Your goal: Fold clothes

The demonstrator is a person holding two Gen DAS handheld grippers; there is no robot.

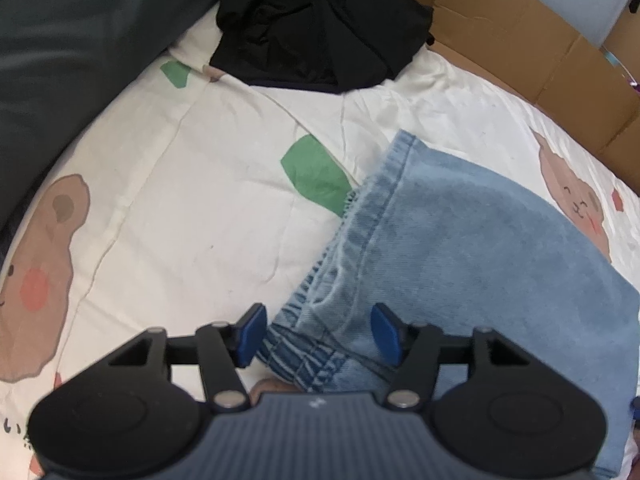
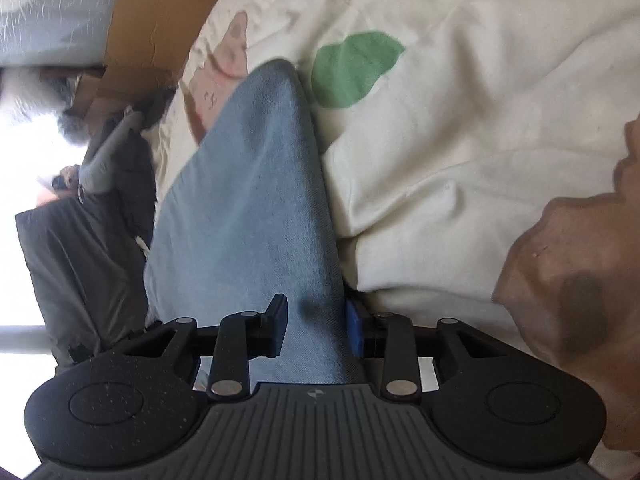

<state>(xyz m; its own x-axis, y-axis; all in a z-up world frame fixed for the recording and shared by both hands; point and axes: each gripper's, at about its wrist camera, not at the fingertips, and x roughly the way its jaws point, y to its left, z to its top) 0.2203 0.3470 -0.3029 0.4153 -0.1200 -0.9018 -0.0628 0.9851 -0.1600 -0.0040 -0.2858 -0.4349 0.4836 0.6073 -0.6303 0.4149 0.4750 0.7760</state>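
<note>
- Now the jeans point(image 1: 460, 248) lie on the bed's quilt point(image 1: 200, 200), a dark garment point(image 1: 320, 28) beyond.
- Left tool point(image 1: 318, 336) stands open astride the hem; right tool point(image 2: 316, 330) pinches denim point(image 2: 256, 200).
- Judged: laying a fold; next, release and smooth.

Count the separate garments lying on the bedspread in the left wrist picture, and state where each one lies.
2. The black garment is bunched at the far end of the bedspread. The blue jeans lie nearer, reaching between the left gripper's fingers. Others may lie out of frame.
</note>
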